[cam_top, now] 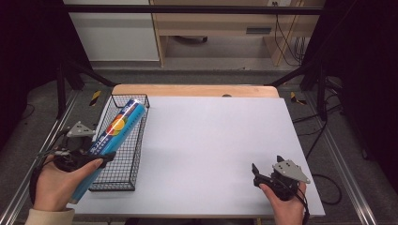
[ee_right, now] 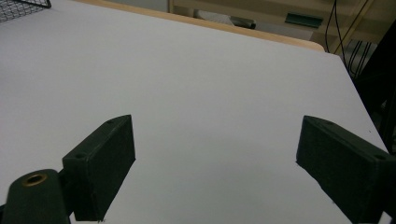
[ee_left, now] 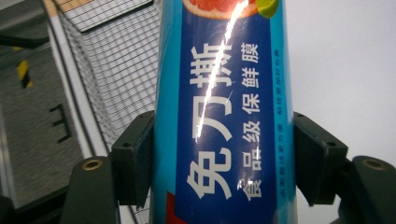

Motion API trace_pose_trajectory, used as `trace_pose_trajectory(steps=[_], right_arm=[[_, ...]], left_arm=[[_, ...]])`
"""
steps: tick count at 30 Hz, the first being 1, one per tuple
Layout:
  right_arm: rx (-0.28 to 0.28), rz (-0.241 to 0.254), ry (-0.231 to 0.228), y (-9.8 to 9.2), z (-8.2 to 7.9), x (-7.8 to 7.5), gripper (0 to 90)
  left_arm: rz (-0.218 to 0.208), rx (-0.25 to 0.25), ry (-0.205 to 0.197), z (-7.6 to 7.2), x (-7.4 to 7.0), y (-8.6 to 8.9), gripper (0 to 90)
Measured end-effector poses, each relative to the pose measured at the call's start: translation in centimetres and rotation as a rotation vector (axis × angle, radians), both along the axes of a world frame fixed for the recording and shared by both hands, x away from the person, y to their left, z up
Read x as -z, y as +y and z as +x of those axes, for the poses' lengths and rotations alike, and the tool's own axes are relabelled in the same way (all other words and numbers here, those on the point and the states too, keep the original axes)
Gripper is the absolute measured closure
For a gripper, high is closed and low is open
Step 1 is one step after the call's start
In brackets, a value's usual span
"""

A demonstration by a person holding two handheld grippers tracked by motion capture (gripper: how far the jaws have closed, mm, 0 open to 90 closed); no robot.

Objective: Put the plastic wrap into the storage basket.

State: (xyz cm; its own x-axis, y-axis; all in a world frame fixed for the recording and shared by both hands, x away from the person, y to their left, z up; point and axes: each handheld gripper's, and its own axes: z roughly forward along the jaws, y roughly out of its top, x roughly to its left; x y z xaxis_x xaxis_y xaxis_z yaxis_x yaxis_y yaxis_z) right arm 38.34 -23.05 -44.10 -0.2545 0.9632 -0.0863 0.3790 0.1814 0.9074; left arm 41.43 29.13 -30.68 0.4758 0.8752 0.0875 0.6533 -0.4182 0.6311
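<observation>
A long blue tube of cling film (cam_top: 115, 133) with white characters and a fruit picture slants over the black wire basket (cam_top: 123, 180) at the table's left. Its far end rests near the basket's back corner. My left gripper (cam_top: 96, 157) is shut on the tube's lower part; in the left gripper view both pads press the blue tube (ee_left: 224, 121) from either side. My right gripper (cam_top: 266, 174) sits near the front right of the white table, jaws wide apart, and in the right gripper view nothing lies between them (ee_right: 215, 168).
The white table top (cam_top: 211, 140) stretches between the two grippers, with a wooden strip (cam_top: 195, 90) along its far edge. Metal rails run along both sides of the table. Cables and a wooden shelf stand on the floor beyond.
</observation>
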Motion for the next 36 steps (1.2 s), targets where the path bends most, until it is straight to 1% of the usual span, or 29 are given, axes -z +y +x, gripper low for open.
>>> trace_pose_trajectory(steps=[2, 3, 4, 7, 10, 11, 13, 14, 15, 18, 20, 21, 23, 25, 26, 27, 28, 29, 31, 33, 34, 36], right_arm=[[0.001, -0.001, -0.002, -0.1, 0.0, 0.0, 11.8], [0.001, 0.000, -0.002, -0.1, 0.0, 0.0, 11.8], [0.001, 0.001, -0.001, -0.1, 0.0, 0.0, 11.8], [-0.002, -0.001, 0.000, 0.0, 0.0, 0.0, 11.8], [-0.004, 0.001, 0.001, 0.1, 0.1, 0.0, 11.9], [-0.006, -0.002, 0.002, 0.1, 0.1, 0.1, 11.9], [-0.012, -0.004, 0.007, 0.1, 0.2, 0.1, 11.9], [-0.012, -0.003, 0.007, 0.1, 0.2, 0.1, 11.9], [-0.012, -0.003, 0.006, 0.1, 0.2, 0.1, 11.9], [-0.011, 0.001, 0.008, 0.1, 0.2, 0.1, 11.9], [-0.012, 0.001, 0.010, 0.1, 0.2, 0.2, 11.9], [-0.013, 0.000, 0.009, 0.1, 0.2, 0.2, 11.9], [-0.014, 0.001, 0.010, 0.2, 0.2, 0.2, 11.9], [-0.016, 0.000, 0.010, 0.2, 0.2, 0.2, 11.9], [-0.016, 0.001, 0.010, 0.2, 0.2, 0.2, 11.9], [-0.016, 0.002, 0.010, 0.2, 0.2, 0.2, 11.9], [-0.018, 0.003, 0.010, 0.2, 0.2, 0.2, 11.9], [-0.018, 0.003, 0.010, 0.2, 0.2, 0.2, 11.9], [-0.020, 0.005, 0.011, 0.2, 0.2, 0.2, 11.9], [-0.020, 0.006, 0.012, 0.2, 0.2, 0.2, 11.9], [-0.021, 0.007, 0.013, 0.2, 0.2, 0.2, 12.0], [-0.024, 0.006, 0.010, 0.2, 0.2, 0.2, 12.0]], left_arm=[[0.012, -0.011, 0.015, 0.2, 0.2, 0.0, 32.2], [0.015, -0.015, 0.016, 0.3, 0.3, 0.0, 32.2], [0.030, -0.014, 0.024, 0.4, 0.3, 0.0, 32.2], [0.044, -0.023, 0.026, 0.7, 0.4, -0.2, 32.2], [0.041, -0.023, 0.035, 1.0, 0.6, -0.2, 32.2], [0.051, -0.025, 0.040, 1.2, 0.8, -0.3, 32.2], [0.057, -0.026, 0.055, 1.3, 1.1, -0.3, 32.2], [0.059, -0.031, 0.054, 1.4, 1.2, -0.3, 32.2], [0.059, -0.033, 0.062, 1.5, 1.3, -0.2, 32.2], [0.075, -0.053, 0.065, 1.7, 1.6, 0.0, 32.2], [0.067, -0.059, 0.075, 1.9, 1.7, 0.2, 32.2], [0.070, -0.064, 0.080, 2.0, 1.8, 0.2, 32.2], [0.111, -0.075, 0.089, 2.3, 2.0, -0.1, 32.2], [0.117, -0.082, 0.101, 2.6, 2.3, -0.1, 32.2], [0.127, -0.090, 0.102, 2.8, 2.4, -0.2, 32.2], [0.152, -0.100, 0.102, 3.0, 2.6, -0.3, 32.2], [0.169, -0.110, 0.102, 3.1, 2.6, -0.3, 32.2], [0.173, -0.119, 0.103, 3.3, 2.7, -0.3, 32.2], [0.182, -0.130, 0.121, 3.5, 2.9, -0.1, 32.2], [0.212, -0.144, 0.134, 3.8, 3.1, -0.2, 32.2], [0.219, -0.146, 0.138, 4.0, 3.2, -0.2, 32.2], [0.220, -0.146, 0.149, 4.2, 3.2, -0.5, 32.3]])
